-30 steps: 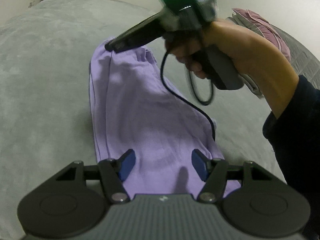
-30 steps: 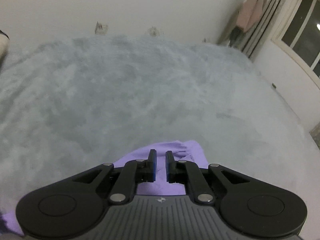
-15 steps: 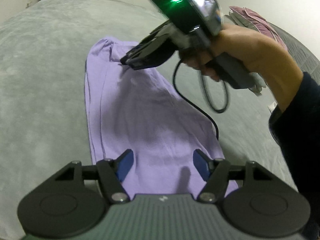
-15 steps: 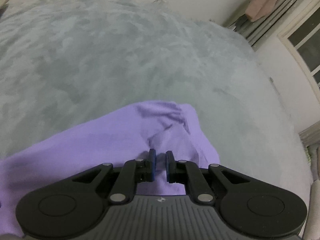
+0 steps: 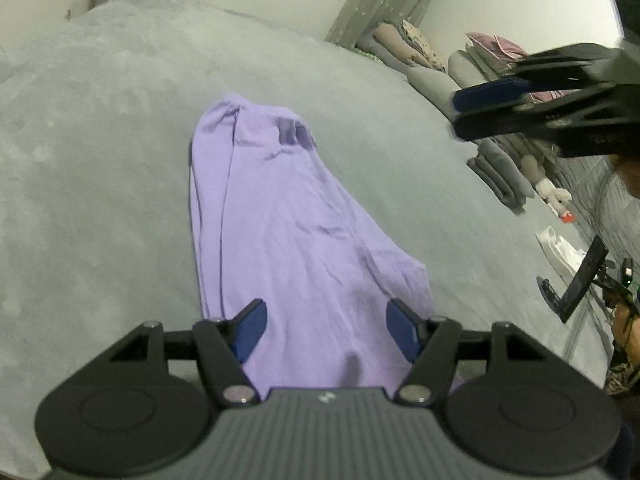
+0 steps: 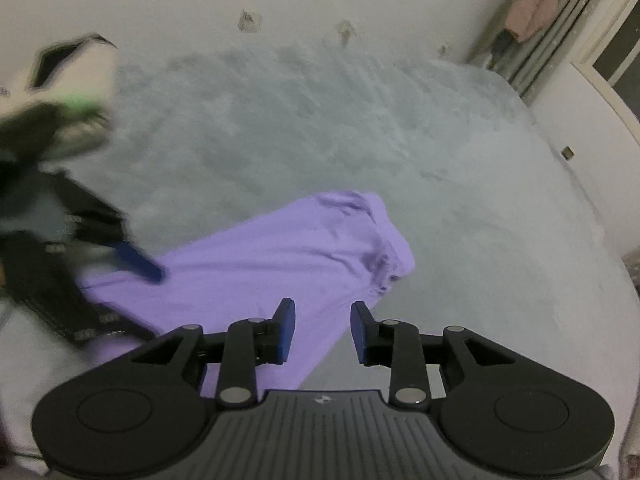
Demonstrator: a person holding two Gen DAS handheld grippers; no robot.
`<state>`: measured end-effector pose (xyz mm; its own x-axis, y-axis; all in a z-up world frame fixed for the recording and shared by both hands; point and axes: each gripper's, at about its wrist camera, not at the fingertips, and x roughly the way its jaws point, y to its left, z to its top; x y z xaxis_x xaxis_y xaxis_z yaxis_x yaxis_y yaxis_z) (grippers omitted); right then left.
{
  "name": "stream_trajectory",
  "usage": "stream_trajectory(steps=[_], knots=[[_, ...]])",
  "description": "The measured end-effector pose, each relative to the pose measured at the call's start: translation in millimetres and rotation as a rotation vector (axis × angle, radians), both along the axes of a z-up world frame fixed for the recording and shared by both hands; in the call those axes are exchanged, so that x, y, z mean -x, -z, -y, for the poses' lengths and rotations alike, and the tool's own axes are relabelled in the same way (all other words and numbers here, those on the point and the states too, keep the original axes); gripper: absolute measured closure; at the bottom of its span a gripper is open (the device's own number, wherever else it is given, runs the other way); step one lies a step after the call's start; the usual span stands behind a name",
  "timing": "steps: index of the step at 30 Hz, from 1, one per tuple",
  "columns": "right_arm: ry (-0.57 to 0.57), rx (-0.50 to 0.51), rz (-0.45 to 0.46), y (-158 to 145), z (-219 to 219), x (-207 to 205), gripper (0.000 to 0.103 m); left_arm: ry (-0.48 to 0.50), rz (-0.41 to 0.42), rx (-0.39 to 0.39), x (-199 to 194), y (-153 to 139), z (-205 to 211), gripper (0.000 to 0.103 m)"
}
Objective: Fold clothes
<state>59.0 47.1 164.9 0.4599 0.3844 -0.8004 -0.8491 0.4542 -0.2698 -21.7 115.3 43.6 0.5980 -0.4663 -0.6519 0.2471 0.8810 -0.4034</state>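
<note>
Grey bed [image 5: 100, 160] lies bare around the purple garment [image 5: 280, 220].

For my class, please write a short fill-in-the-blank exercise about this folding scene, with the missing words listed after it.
1. The garment lying on the grey bedcover is ____ in colour.
2. The left gripper has its fingers spread ____, with nothing between them.
3. The pads on the fingers of the right gripper are ____ in colour.
4. In the left wrist view, folded clothes are stacked on the ____ side of the picture.

Missing words: purple; open; blue; right
</note>
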Motion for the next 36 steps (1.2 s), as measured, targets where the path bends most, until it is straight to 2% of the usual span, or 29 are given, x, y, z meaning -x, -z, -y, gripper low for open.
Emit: stream_trajectory(steps=[2,5,9,14,18,23,30,33,36], knots=[[0.013,-0.087,-0.027,-12,4,10,0.074,0.002,-0.010,0.008,-1,1,2,0.039],[0.073,-0.163,-0.074,-3,-15,1,0.074,-0.003,-0.029,0.024,-1,4,2,0.040],[0.195,-0.209,-0.153,36,-49,-34,0.074,-0.045,-0.010,0.042,-1,-3,-14,0.039],[0.354,-0.260,-0.254,89,-93,-81,0.074,-0.173,-0.002,0.099,-5,-9,-59,0.039],[0.399,-0.194,-0.200,118,-109,-86,0.082,-0.195,-0.002,0.123,-6,-10,-74,0.039],[0.434,-0.126,-0.096,131,-109,-79,0.082,-0.181,0.009,0.127,-8,-11,-70,0.038],[0.464,-0.198,-0.069,124,-98,-68,0.082,-0.155,0.027,0.111,-12,-5,-65,0.038],[0.463,-0.176,-0.077,128,-98,-69,0.082,-0.130,0.041,0.091,-10,-7,-58,0.038],[0.453,-0.140,-0.070,136,-101,-72,0.086,-0.138,0.040,0.087,-10,-5,-58,0.039]])
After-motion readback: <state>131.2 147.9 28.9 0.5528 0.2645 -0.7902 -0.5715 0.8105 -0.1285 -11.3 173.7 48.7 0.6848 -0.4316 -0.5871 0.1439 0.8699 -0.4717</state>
